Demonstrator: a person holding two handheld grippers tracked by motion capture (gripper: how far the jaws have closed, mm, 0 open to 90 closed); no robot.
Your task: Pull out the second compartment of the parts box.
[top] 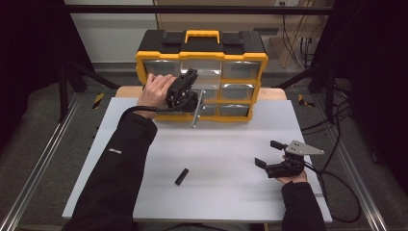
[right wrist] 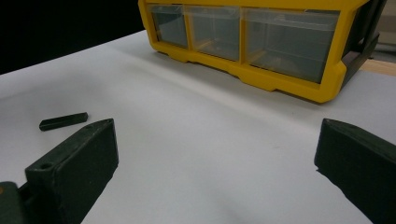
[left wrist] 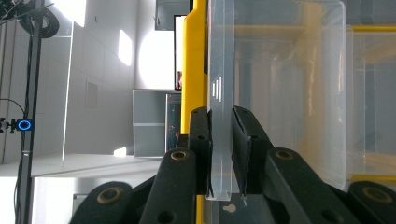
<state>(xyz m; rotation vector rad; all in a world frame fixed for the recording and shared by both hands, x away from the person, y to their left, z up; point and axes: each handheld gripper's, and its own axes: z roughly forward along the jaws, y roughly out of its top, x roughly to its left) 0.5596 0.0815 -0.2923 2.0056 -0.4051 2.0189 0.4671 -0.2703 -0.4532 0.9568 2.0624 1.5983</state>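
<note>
My left tool (left wrist: pixel 223 154) pinches a clear plastic drawer's (left wrist: pixel 280 93) front lip at the yellow organiser (top: pixel 202 72); right tool (top: pixel 269 154) gapes wide near the worktop's (top: pixel 216 144) right edge.

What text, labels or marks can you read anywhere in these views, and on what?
No words or numbers are readable.
Person's left sleeve: small white print, too blurred to read.
Clear drawer front gripped in the left tongs: three short white bars, a mark, not text.
Yellow organizer: no legible label.

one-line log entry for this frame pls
left gripper: shut on clear drawer front lip, drawer pulled out of yellow organizer | right gripper: open, idle above table | black bar: loose on table
</note>
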